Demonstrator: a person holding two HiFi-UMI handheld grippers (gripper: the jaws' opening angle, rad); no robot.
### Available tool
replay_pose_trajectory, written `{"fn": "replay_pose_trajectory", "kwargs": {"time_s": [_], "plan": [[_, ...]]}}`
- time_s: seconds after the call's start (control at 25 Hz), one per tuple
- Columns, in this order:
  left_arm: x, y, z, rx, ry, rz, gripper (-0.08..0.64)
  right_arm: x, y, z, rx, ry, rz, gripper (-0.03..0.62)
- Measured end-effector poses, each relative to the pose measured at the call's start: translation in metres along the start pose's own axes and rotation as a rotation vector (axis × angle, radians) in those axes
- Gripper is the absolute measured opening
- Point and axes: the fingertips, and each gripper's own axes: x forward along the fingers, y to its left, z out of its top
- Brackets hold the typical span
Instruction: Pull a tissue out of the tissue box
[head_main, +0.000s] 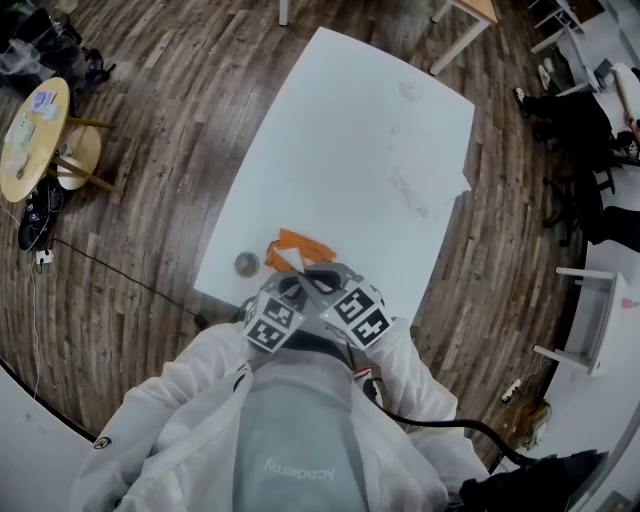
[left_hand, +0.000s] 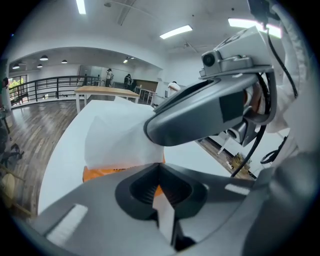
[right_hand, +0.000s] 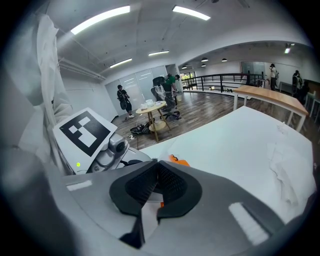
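Head view, white table (head_main: 350, 130), wood floor (head_main: 170, 150), left tool (left_hand: 159, 167), right tool (right_hand: 156, 165) both shut

table (head_main: 380, 130): white, matt, smooth | floor (head_main: 150, 200): wood planks, low sheen | tissue (left_hand: 117, 135): thin, soft white paper

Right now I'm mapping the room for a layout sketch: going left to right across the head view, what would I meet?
Round wooden side table → small grey round object → orange tissue box → loose crumpled tissues → white stand.
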Motion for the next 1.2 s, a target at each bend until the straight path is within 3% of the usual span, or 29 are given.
{"fn": "replay_pose_trajectory", "kwargs": {"time_s": [1.2], "plan": [[0.008, 0.002, -0.001, -0.001, 0.003, 0.022, 0.000, -0.019, 0.014, 0.010, -0.027, -0.045, 0.020, 0.005]]}}
